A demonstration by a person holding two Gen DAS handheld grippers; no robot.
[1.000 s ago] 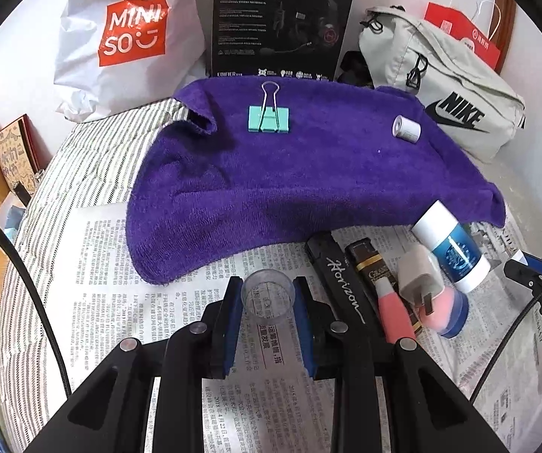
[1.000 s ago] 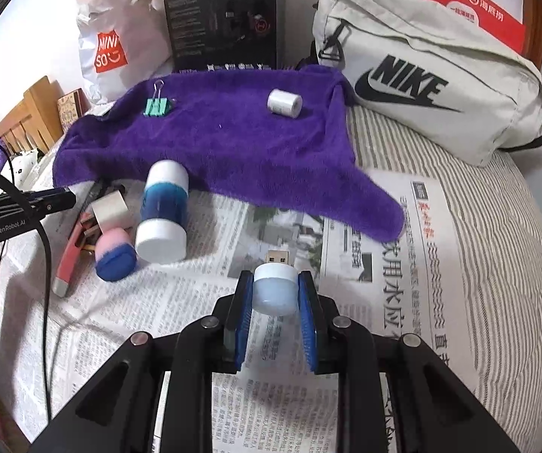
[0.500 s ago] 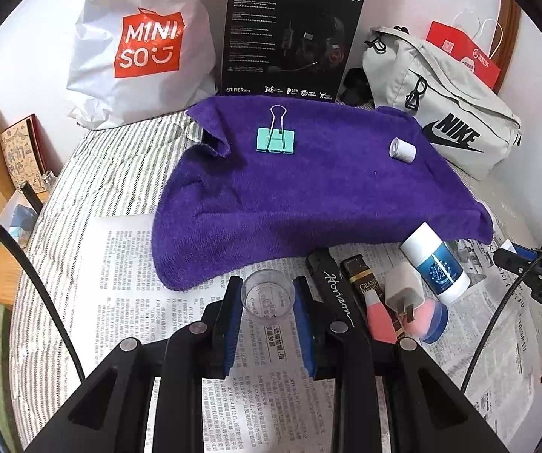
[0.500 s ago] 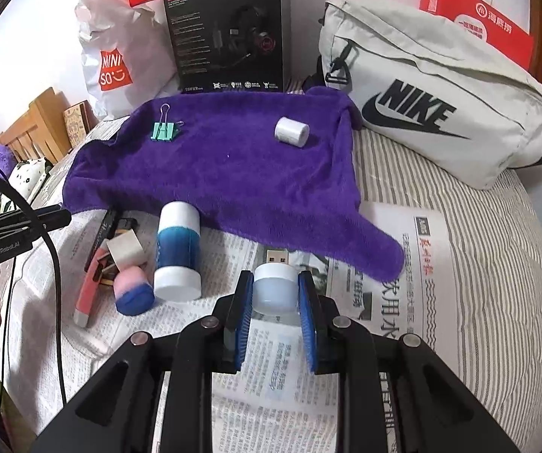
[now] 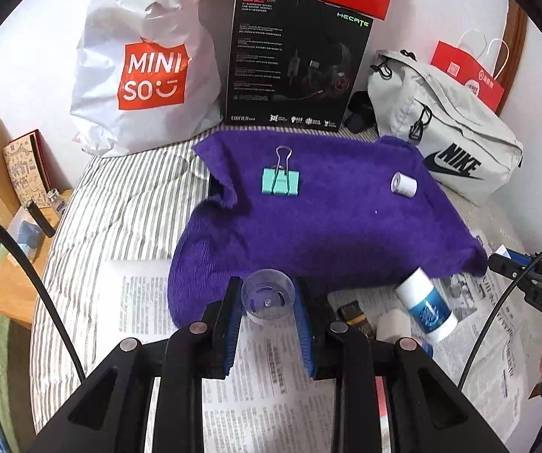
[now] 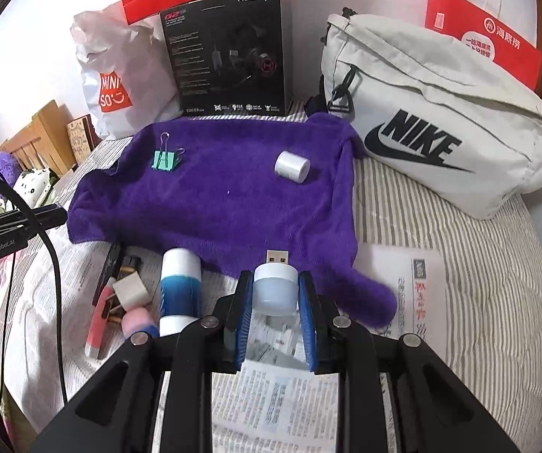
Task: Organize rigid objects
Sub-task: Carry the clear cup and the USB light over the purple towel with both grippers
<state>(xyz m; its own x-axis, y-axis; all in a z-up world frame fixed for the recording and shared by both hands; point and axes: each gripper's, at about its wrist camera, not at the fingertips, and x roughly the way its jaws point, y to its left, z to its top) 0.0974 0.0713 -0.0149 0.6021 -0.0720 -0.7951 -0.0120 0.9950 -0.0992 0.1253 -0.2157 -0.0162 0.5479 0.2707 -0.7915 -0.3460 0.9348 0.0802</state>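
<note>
- The left gripper [image 5: 267, 304] holds a clear plastic cup [image 5: 267, 297] between narrow fingers; a thin wall, so it may slip.
- The right gripper [image 6: 275, 296] clamps a small USB lamp [image 6: 274, 288]; dropped from the fingers, it could roll off the purple towel [image 6: 229, 204] ahead.

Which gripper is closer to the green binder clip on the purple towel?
Left. The left gripper, holding a clear cup, faces the binder clip almost straight ahead. The right gripper, holding a small white USB device, sits farther off, with the clip up to its left.

two wrist fisheyes, close over the bed, facing the wall, sharing purple towel [image 5: 327, 219] [image 6: 225, 196] (left and right sides)
</note>
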